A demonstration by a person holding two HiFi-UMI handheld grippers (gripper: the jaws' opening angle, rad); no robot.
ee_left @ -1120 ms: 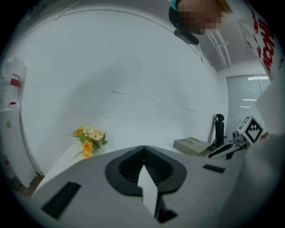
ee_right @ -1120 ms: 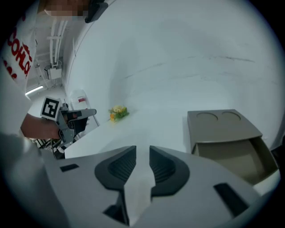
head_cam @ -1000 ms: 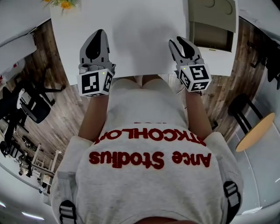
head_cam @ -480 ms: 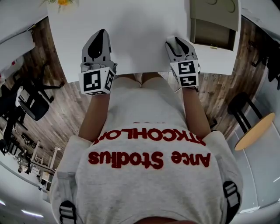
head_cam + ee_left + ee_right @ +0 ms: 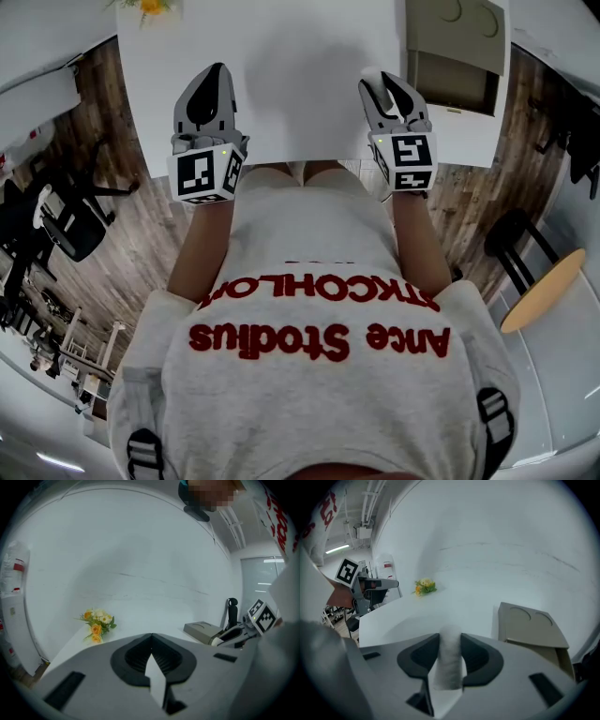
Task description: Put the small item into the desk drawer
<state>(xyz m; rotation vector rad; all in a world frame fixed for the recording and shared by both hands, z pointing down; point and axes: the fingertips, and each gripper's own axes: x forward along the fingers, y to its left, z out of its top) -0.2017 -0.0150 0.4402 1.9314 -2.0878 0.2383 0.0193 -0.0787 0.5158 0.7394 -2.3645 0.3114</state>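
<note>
Head view: left gripper (image 5: 216, 77) and right gripper (image 5: 383, 86) hang over the near edge of the white worktop (image 5: 291, 75), well apart, fingers pointing away from the person. The drawer unit (image 5: 456, 52) sits ahead and to the right of the right fingers, and its drawer appears pulled out. Flowers (image 5: 143, 7) lie far ahead and left of the left fingers. Left gripper view: fingers clenched, tips together, nothing between them. The flowers are ahead-left and the drawer unit is far off to the right. Right gripper view: fingers closing on the small item (image 5: 450, 663), a pale upright cylinder. Both pads touch its sides. The drawer unit stands near, ahead-right of the fingertips.
</note>
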